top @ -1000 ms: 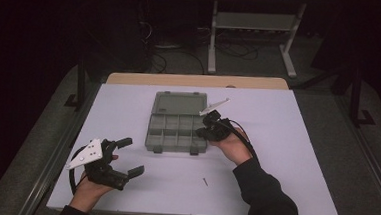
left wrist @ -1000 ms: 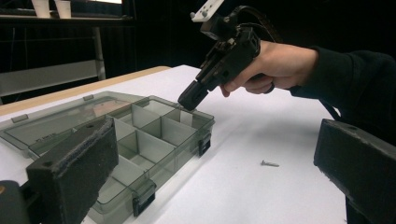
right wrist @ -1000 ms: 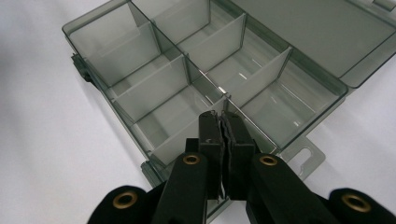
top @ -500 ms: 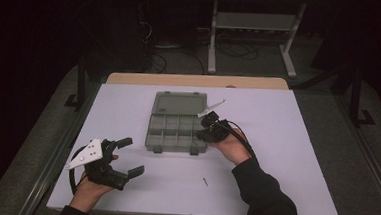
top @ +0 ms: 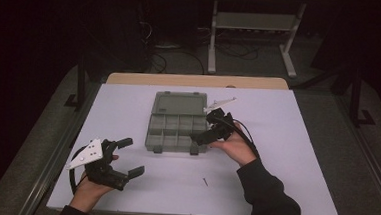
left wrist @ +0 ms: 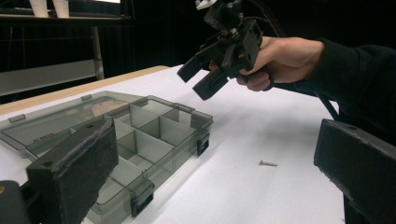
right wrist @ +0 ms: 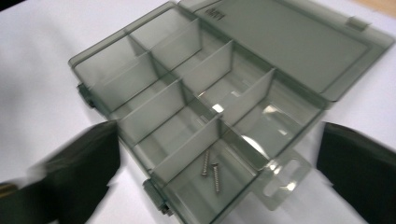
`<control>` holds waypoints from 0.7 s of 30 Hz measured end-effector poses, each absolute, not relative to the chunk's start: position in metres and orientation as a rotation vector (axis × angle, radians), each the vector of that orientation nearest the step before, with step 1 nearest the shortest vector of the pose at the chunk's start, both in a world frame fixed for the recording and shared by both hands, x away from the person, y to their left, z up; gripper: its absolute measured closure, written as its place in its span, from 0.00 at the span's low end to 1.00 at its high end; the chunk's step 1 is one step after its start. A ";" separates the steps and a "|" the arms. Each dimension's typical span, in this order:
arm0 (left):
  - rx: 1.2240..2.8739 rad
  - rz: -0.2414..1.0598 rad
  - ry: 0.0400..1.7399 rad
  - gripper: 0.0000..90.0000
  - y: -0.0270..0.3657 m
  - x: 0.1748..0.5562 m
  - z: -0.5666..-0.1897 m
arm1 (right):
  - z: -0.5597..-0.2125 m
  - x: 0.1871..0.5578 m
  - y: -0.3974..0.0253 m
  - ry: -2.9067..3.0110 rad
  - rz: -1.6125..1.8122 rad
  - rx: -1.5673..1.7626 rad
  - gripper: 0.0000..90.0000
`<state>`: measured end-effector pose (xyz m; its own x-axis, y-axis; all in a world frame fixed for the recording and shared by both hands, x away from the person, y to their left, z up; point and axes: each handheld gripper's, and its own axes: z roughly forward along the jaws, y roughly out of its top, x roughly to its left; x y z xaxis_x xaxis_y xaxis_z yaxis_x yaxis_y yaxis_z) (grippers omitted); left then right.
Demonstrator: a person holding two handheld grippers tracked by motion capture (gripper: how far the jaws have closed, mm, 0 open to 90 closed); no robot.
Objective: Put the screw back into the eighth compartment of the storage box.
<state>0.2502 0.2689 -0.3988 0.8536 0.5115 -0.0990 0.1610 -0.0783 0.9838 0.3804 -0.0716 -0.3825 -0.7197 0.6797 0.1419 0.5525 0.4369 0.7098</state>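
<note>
1. White table top (top: 276,143) in a dark room; metal shelf frame (top: 253,26) on the floor beyond the far edge, wooden strip along the far side.
2. Work in hand: sorting loose screws into the grey compartment box (top: 177,126), which sits mid-table with its lid lying flat open on the far side.
3. Right gripper (top: 208,134) hovers just above the box's near-right corner, jaws spread wide, nothing between them. Its own view looks down on two screws (right wrist: 211,171) lying in the near corner compartment; the other compartments look empty.
4. Left gripper (top: 125,157) is held low at the near-left of the table, well apart from the box, jaws wide open and holding nothing.
5. One screw (top: 205,180) lies loose on the table, near side of the box, between the two hands.
6. My read: a drop into the corner compartment looks done; the loose screw is next.
7. Next move calls for bringing the right gripper back toward the near edge, lowering flat over the screw, and closing across its shank. It's small and lies flat on the surface, so the pinch can slip.
</note>
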 end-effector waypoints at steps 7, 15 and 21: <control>1.647 0.315 0.532 0.00 0.269 0.250 -0.399 | -0.374 0.372 -0.077 2.510 1.160 1.071 0.00; 1.645 0.317 0.534 0.00 0.270 0.250 -0.398 | -0.369 0.354 -0.085 2.516 1.163 1.010 0.00; 1.641 0.316 0.538 0.00 0.270 0.250 -0.398 | -0.369 0.342 -0.088 2.522 1.169 1.002 0.00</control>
<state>0.2500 0.2698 -0.3985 0.8505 0.5160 -0.1017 0.1618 -0.0727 0.9841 0.3423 -0.0884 -0.3689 -0.7544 0.6475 0.1074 0.5004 0.4615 0.7326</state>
